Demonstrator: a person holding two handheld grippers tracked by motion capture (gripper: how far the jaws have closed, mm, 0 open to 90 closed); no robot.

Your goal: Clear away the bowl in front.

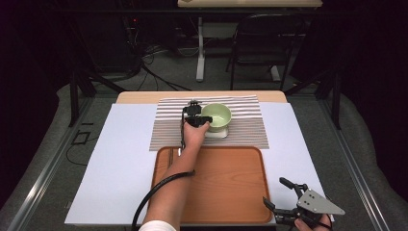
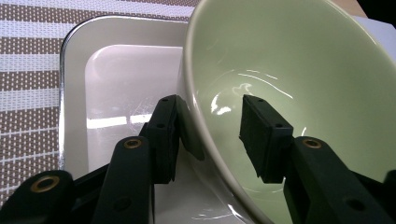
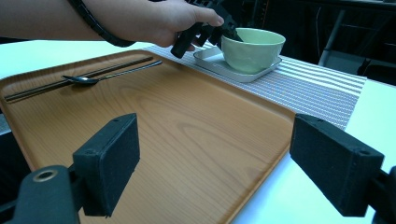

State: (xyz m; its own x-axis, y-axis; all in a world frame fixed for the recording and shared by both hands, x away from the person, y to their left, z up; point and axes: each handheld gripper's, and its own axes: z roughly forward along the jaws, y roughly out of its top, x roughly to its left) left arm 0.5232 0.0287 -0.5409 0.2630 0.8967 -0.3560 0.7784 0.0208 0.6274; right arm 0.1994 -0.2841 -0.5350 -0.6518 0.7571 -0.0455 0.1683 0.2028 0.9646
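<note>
Left gripper (image 2: 210,135) straddled your green bowl (image 2: 299,93)'s rim, jaws not yet clamped; an off-centre squeeze risked tipping it on the white dish (image 2: 116,70).

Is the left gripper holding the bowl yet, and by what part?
Not clearly. The left gripper straddles the green bowl at its rim wall, one jaw outside, one inside; the inside pad stands off it. The right gripper holds nothing.
</note>
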